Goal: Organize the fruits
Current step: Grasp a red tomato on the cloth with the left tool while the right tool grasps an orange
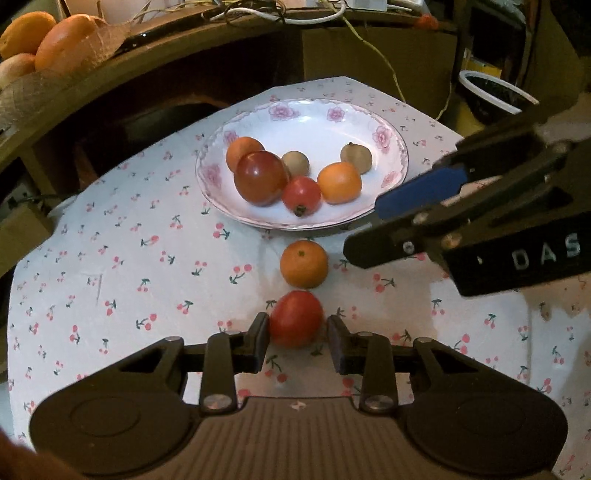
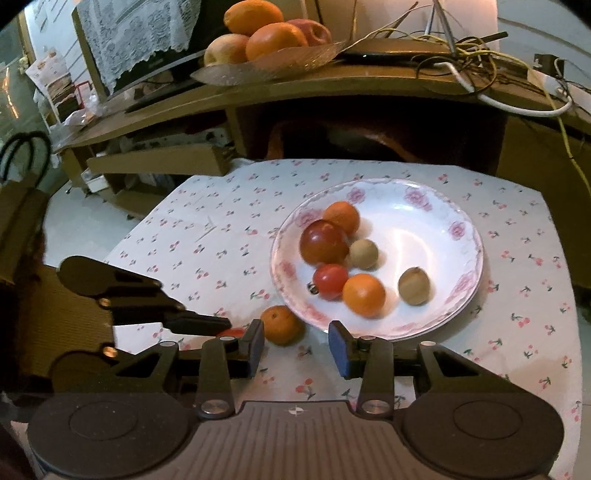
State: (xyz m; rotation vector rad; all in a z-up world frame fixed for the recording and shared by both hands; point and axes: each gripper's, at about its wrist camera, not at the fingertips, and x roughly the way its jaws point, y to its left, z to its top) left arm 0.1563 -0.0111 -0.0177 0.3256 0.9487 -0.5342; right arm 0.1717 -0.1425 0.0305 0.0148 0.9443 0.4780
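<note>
A white floral plate (image 1: 314,125) (image 2: 424,229) sits on the cherry-print cloth and holds a large dark red tomato (image 1: 260,177), a small red tomato (image 1: 301,195), two oranges and two brown round fruits. In front of the plate a mandarin (image 1: 303,264) (image 2: 282,325) lies on the cloth. Just nearer, a red tomato (image 1: 295,319) (image 2: 231,331) sits between the pads of my left gripper (image 1: 297,339), which is shut on it. My right gripper (image 2: 295,345) (image 1: 376,225) is open and empty, to the right of the mandarin by the plate's near rim.
Behind the table, a wooden shelf carries a tray of large oranges and apples (image 2: 266,33) and tangled cables (image 2: 480,55). A dark bowl (image 1: 495,96) stands off the table's right. A cardboard box (image 2: 159,164) and a bag (image 2: 22,184) are on the left.
</note>
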